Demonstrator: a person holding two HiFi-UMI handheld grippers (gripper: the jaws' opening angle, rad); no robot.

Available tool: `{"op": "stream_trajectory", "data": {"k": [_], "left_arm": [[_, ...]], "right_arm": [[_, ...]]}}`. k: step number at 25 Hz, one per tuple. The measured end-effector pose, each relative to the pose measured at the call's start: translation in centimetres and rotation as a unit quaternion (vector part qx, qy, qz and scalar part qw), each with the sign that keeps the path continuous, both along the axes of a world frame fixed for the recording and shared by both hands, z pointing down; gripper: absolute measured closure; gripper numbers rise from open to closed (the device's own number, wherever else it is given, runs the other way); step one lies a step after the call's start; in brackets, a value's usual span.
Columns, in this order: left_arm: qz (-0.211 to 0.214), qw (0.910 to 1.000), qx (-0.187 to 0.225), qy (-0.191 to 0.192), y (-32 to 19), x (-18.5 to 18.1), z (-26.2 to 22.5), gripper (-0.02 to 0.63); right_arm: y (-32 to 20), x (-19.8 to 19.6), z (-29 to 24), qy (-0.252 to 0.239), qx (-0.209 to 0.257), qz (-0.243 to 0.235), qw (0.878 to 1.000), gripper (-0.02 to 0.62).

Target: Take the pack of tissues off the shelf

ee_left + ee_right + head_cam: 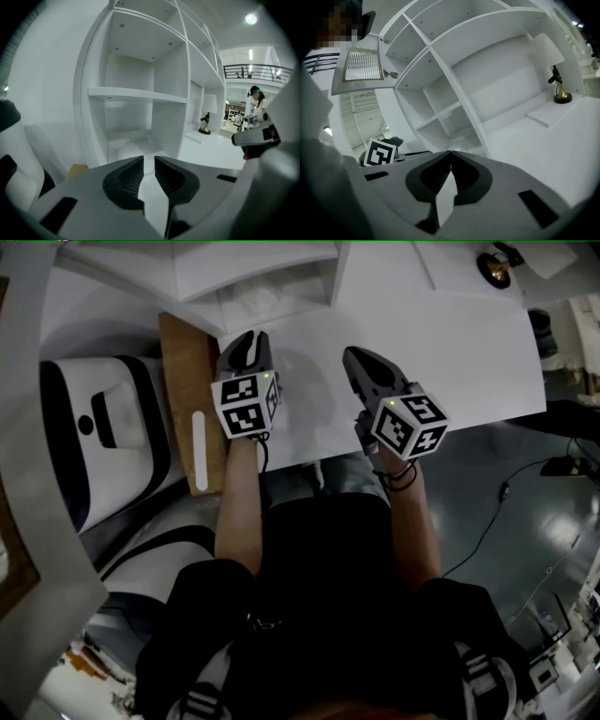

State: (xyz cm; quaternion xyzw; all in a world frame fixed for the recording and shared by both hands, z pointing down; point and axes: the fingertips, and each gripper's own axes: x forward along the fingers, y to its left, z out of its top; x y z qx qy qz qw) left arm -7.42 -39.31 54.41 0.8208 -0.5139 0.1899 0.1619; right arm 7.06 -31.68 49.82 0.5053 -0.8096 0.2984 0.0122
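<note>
the left gripper [148,159] has its jaws a narrow slit apart with nothing between them. the right gripper [450,152] has its jaws together at the tips and is empty. both hang over the table [422,343], short of the shelf [136,93].

the pack [134,149] seems to be the pale, soft lump straight ahead of the left jaws and just above their tips, low in the bottom bay. it is white on white, so i can't be sure of its edges. it is well apart from both grippers and not yet touched.

what could go wrong, as i judge it:
- the slit looks too narrow for the pack. going in like this, the tips would likely butt the front and shove it deeper into the bay instead of straddling it.
- the bay is low, with a board over the jaws and a divider to their right. a high or skewed approach could knock either one.
- the pack looks soft. a bite on loose wrapper alone could slip on the way out, or the pack could snag on the bay's edge and drop.
- the right gripper is near, to the right of the left jaws. swinging in, the two could bump.
</note>
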Motion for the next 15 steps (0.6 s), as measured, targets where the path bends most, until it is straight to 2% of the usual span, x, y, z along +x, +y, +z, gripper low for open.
{"op": "stream_trajectory", "data": {"k": [6, 12, 15], "left_arm": [[0.023, 0.9987, -0.005, -0.046, -1.4, 0.8, 1.4, 0.494], [0.079, 0.9932, -0.003, -0.086, -3.2, 1.8, 2.8, 0.451], [0.091, 0.9903, 0.003, -0.105, -4.2, 2.2, 3.4, 0.425]], "right_arm": [[-0.2, -0.8, 0.4, 0.016, -0.002, -0.021, 1.0, 0.575], [-0.3, -1.3, 1.0, 0.012, -0.012, -0.033, 0.999, 0.575], [-0.3, -1.3, 1.4, 0.014, -0.018, -0.035, 0.999, 0.575]]}}
